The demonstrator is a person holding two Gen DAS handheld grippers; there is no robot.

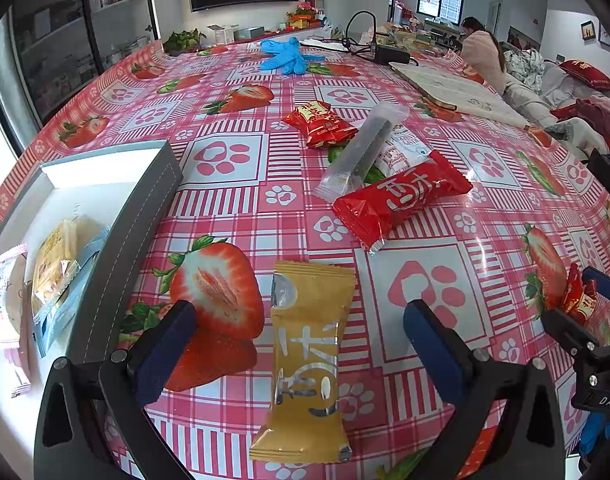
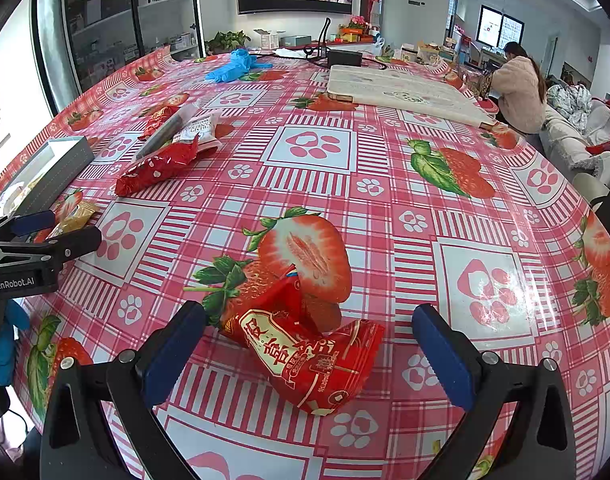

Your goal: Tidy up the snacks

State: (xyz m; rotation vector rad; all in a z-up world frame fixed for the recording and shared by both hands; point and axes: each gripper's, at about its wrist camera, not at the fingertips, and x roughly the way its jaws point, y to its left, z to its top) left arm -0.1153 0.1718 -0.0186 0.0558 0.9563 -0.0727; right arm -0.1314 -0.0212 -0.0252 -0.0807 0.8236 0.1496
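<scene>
A gold snack packet (image 1: 305,360) lies flat on the tabletop (image 1: 425,272) in the lower centre of the left wrist view, its long axis running from the bottom of the frame upward, tilted slightly. The left claw (image 1: 301,344) stands with its blue pads wide apart on either side of the packet, touching nothing. In the right wrist view the same packet (image 2: 75,216) shows only as a small gold sliver at the left edge, beside the left claw (image 2: 45,228).

The right wrist view alone shows clearly a crumpled red snack packet (image 2: 309,360) in the lower centre, its long axis running from upper left to lower right. The right claw (image 2: 309,348) is spread open around it without contact. In the left wrist view that packet (image 1: 581,300) appears only partly at the right edge.

Higher in the left wrist view, a larger red packet (image 1: 401,200) lies diagonally, with a clear-wrapped dark bar (image 1: 361,148), a white packet (image 1: 401,152) and a small red packet (image 1: 321,124) clustered just above it.

At the left edge of that view a grey box (image 1: 145,208) holds a yellow wrapped pastry (image 1: 55,260), a light blue packet (image 1: 65,308) and a white-and-pink packet (image 1: 1,304).

Blue gloves (image 1: 285,56) lie far up the tabletop.
</scene>
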